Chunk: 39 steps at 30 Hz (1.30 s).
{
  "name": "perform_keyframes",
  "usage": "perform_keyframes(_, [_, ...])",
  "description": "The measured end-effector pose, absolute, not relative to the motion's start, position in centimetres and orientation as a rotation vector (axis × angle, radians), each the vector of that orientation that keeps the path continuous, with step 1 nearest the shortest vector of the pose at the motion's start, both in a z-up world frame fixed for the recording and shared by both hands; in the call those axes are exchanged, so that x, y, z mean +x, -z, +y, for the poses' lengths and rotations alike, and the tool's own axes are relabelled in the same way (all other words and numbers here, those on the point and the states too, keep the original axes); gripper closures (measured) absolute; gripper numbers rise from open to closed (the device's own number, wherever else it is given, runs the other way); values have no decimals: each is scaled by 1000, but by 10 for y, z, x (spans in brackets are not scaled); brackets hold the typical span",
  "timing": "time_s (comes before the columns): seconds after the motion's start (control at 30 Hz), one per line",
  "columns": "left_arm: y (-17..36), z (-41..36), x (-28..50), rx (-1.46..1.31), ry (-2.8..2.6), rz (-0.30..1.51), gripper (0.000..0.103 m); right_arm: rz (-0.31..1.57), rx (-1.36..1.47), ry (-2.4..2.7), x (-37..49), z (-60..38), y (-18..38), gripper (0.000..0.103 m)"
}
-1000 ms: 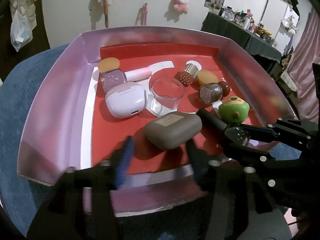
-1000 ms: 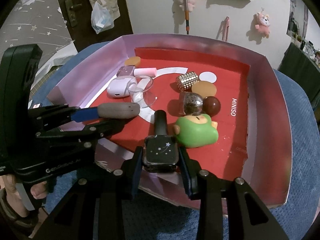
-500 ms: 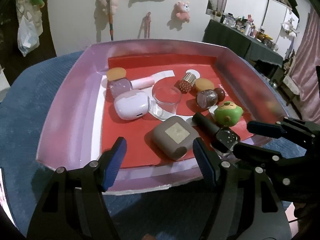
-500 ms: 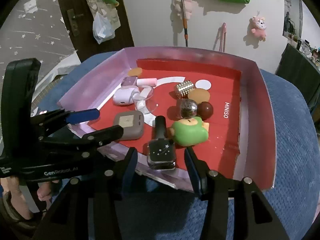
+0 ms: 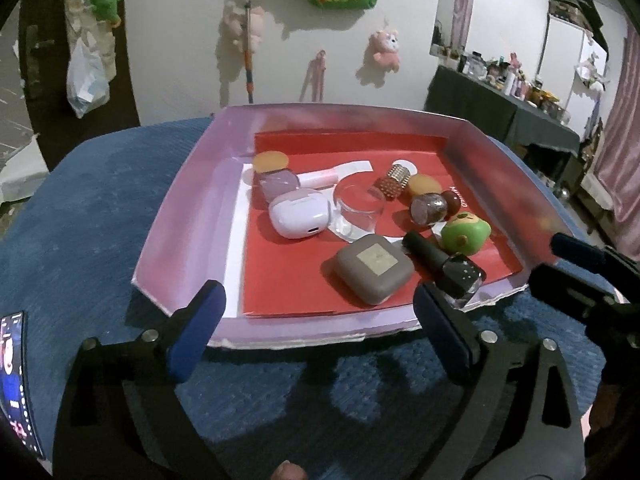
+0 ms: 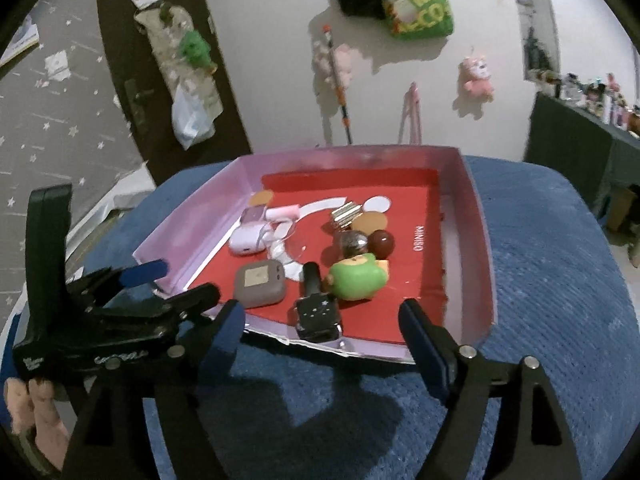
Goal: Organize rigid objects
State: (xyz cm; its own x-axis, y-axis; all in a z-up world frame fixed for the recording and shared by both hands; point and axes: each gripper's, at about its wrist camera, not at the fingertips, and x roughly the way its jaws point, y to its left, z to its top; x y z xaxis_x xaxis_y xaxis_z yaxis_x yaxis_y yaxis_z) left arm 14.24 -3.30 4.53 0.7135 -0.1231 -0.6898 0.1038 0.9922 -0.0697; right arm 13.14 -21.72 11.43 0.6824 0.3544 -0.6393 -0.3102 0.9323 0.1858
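Both pairs of tongs hang just short of the tray's near edge, and both have just been opening. The left tongs (image 5: 316, 330) stand wide with nothing between the blue pads. The right tongs (image 6: 322, 338) gape as well, empty. The brown case (image 5: 374, 270) lies flat on the red floor of the tray (image 5: 188, 216), and the dark nail-polish bottle (image 6: 316, 312) rests on its side just beside it, close against the torn front lip.

It looks to me like a release finishing. The safe thing is to draw both tongs straight away from the tray, keeping the pads clear of that low lip. The green toy (image 6: 356, 282) touches the bottle's cap, so a sideways swing could jostle it. The right half of the tray floor is bare. The blue cushion (image 6: 540, 280) around the tray gives ample room.
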Motion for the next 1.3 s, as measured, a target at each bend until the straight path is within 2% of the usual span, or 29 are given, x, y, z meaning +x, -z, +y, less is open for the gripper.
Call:
perform_keyframes(0.53, [-34, -26, 135, -29, 93, 743, 7, 699, 25, -271, 125, -207, -92, 18])
perform_keyframes(1.2, [-39, -30, 130, -7, 91, 727, 6, 689, 58, -290, 120, -210, -98, 18])
perform_keyframes(1.3, [-43, -31, 125, -10, 96, 721, 6, 684, 65, -295, 116, -213, -104, 13])
